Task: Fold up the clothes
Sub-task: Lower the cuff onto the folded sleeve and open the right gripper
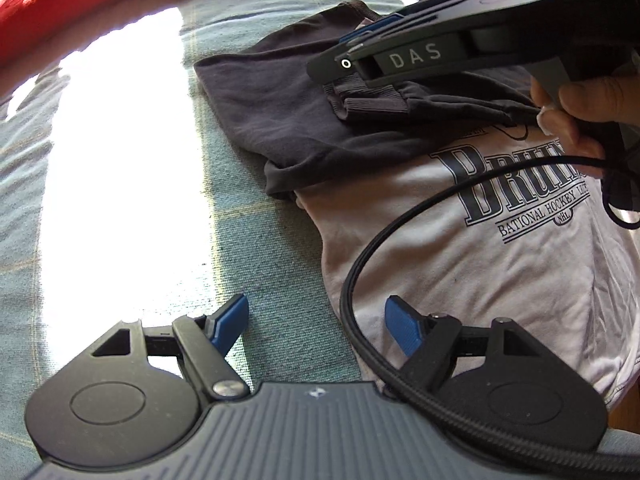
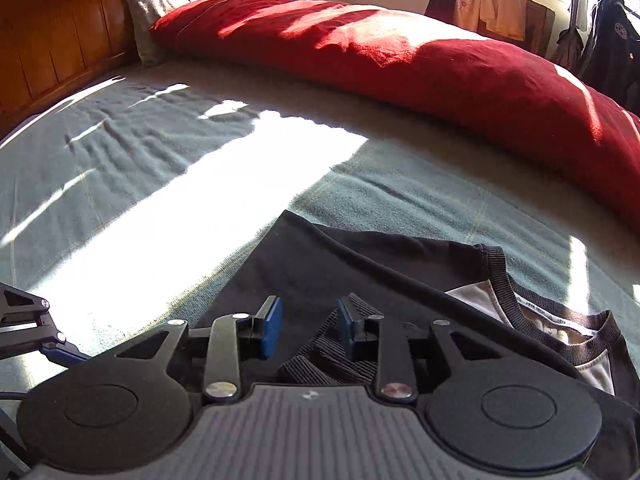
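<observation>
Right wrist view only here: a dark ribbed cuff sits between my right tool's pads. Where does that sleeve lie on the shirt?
Observer: The dark sleeve lies folded inward over the top of the pale shirt, with its cuff above the chest print.
Operator: Is the left tool holding anything?
Observer: No. The left tool is open with nothing between its pads. It is over the shirt's side edge, where the shirt meets the green blanket.
</observation>
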The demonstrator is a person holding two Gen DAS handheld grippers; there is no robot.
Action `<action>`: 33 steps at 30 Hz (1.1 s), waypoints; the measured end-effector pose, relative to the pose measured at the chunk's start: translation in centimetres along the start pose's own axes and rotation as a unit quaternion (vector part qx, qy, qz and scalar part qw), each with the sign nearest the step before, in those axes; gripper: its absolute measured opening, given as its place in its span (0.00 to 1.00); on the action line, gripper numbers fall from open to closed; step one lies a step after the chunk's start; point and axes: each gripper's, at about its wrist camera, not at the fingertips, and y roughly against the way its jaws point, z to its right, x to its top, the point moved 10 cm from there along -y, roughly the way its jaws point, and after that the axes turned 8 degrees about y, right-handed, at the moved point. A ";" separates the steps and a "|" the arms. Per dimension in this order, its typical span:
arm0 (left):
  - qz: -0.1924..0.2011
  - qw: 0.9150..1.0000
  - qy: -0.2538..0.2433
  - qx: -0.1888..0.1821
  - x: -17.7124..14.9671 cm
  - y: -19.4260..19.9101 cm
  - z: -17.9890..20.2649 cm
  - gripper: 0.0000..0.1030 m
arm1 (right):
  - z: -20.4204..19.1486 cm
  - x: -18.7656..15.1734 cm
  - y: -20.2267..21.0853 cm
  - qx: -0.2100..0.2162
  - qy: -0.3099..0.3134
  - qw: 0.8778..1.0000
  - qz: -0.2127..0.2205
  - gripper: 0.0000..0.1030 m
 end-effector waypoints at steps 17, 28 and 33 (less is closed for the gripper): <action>0.046 0.997 -0.009 0.063 5.0 1.1 1.7 0.73 | 20.6 -18.1 12.5 -0.200 -0.174 0.960 -0.092 0.35; 0.102 0.989 -0.107 -0.024 16.2 -1.0 17.3 0.73 | 22.5 -25.4 15.8 -0.162 -0.261 0.949 -0.069 0.35; 0.089 0.977 -0.066 -0.183 21.9 -2.9 27.4 0.73 | 22.9 -27.0 14.2 -0.145 -0.239 0.956 -0.090 0.36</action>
